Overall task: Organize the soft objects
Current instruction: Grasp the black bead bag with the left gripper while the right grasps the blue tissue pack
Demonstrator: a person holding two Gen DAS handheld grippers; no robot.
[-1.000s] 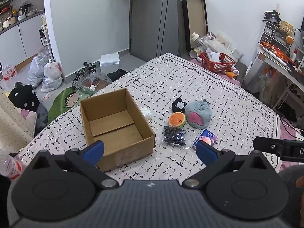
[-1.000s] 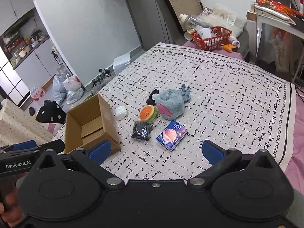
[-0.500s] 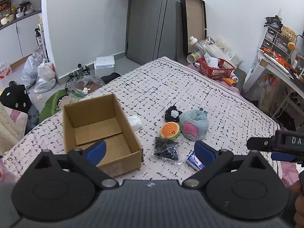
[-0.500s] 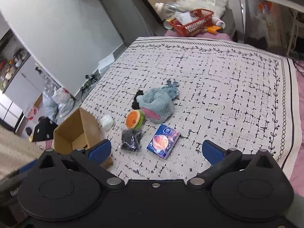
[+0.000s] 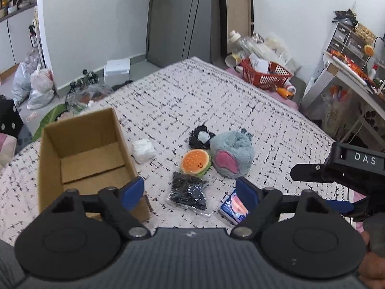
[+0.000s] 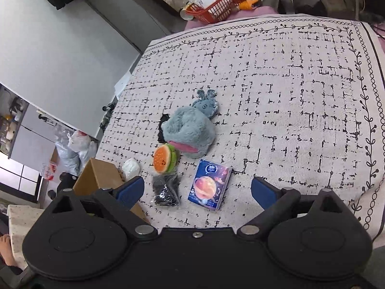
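An open, empty cardboard box (image 5: pixel 81 154) sits on the bed at the left; its corner shows in the right wrist view (image 6: pixel 98 178). Beside it lie a white soft lump (image 5: pixel 143 150) (image 6: pixel 130 168), a burger plush (image 5: pixel 195 165) (image 6: pixel 164 159), a grey-blue plush (image 5: pixel 232 155) (image 6: pixel 190 130), a black soft item (image 5: pixel 201 137), a black packet (image 5: pixel 189 190) (image 6: pixel 166 190) and a blue tissue pack (image 5: pixel 232 206) (image 6: pixel 209 185). My left gripper (image 5: pixel 190 192) is open and empty above the packet. My right gripper (image 6: pixel 197 190) is open and empty above the tissue pack; its body shows in the left wrist view (image 5: pixel 336 168).
The patterned bedspread (image 6: pixel 288 84) covers the bed. A red basket (image 5: pixel 264 73) (image 6: pixel 216 4) with bottles stands past the far end. A desk with clutter (image 5: pixel 353 72) is at the right. Bags (image 5: pixel 33 86) lie on the floor at the left.
Both grippers have moved forward and lower toward the group of soft items, which now look larger. The right gripper tilted down over the tissue pack. Both stayed open.
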